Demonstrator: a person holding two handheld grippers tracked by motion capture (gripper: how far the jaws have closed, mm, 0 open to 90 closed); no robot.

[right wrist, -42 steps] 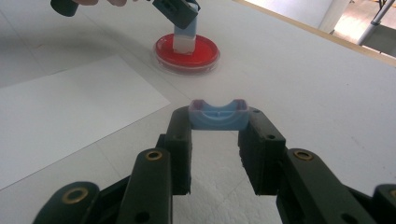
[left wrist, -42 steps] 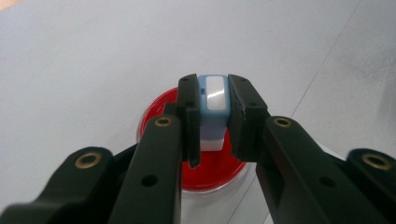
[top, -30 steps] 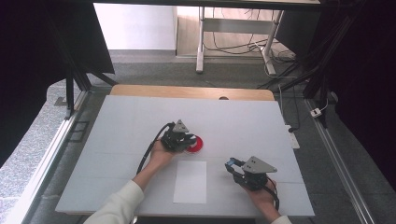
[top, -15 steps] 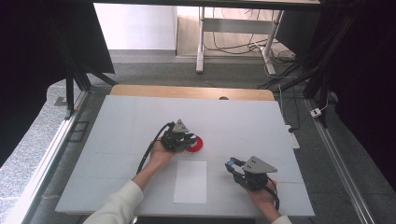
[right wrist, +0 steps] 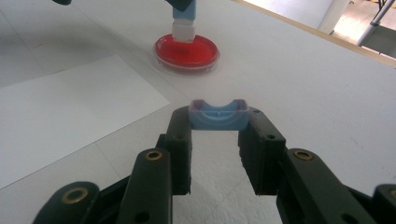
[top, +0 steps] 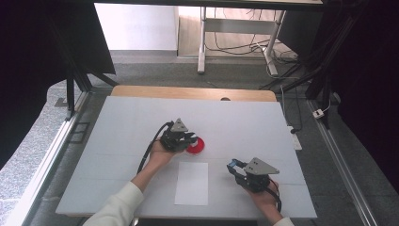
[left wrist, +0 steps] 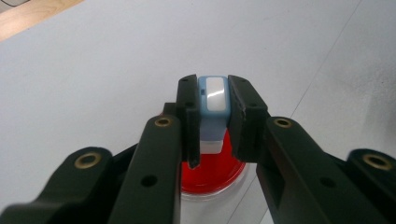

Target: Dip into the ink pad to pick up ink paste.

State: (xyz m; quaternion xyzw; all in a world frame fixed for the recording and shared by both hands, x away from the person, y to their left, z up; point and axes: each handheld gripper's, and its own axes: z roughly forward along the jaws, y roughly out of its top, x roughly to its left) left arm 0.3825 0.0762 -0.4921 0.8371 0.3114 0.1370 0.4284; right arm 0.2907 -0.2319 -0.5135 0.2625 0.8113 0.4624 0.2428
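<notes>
A round red ink pad (top: 197, 147) lies near the middle of the white table. My left gripper (top: 192, 139) is shut on a small blue-and-white stamp (left wrist: 212, 130), held upright with its pale lower end down on the red pad (left wrist: 219, 172). In the right gripper view the stamp (right wrist: 183, 25) stands on the pad (right wrist: 187, 52). My right gripper (top: 233, 166) hovers low at the front right, shut on a light blue curved cap (right wrist: 218, 116). A white sheet of paper (top: 192, 183) lies flat between the two hands.
The white table (top: 117, 127) has a wooden strip along its far edge (top: 188, 92). Dark frame posts and cables stand beyond the table on both sides. The left forearm in a pale sleeve (top: 117, 207) comes in from the front edge.
</notes>
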